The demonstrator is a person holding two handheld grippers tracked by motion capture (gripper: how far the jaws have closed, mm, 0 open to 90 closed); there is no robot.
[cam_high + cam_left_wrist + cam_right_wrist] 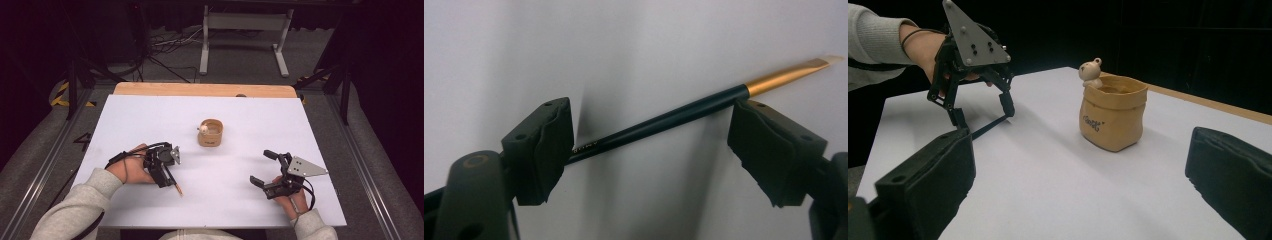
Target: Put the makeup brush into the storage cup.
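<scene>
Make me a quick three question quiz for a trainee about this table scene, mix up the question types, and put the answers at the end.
1. True or false: the left gripper is clamped shut on the brush.
2. Multiple choice: the bear figure sits A) on the holder's rim, B) flat on the table, C) in the right gripper.
3. Fill in: the tan holder stands ____ the two grippers.

Key: 1. False, its jaws stand open either side of the brush lying on the table. 2. A. 3. Beyond, farther from the person.

On the table (125, 120), a sack-shaped pot (210, 133) sits centrally, with a brush (172, 182) lying nearer, to its left.
</scene>
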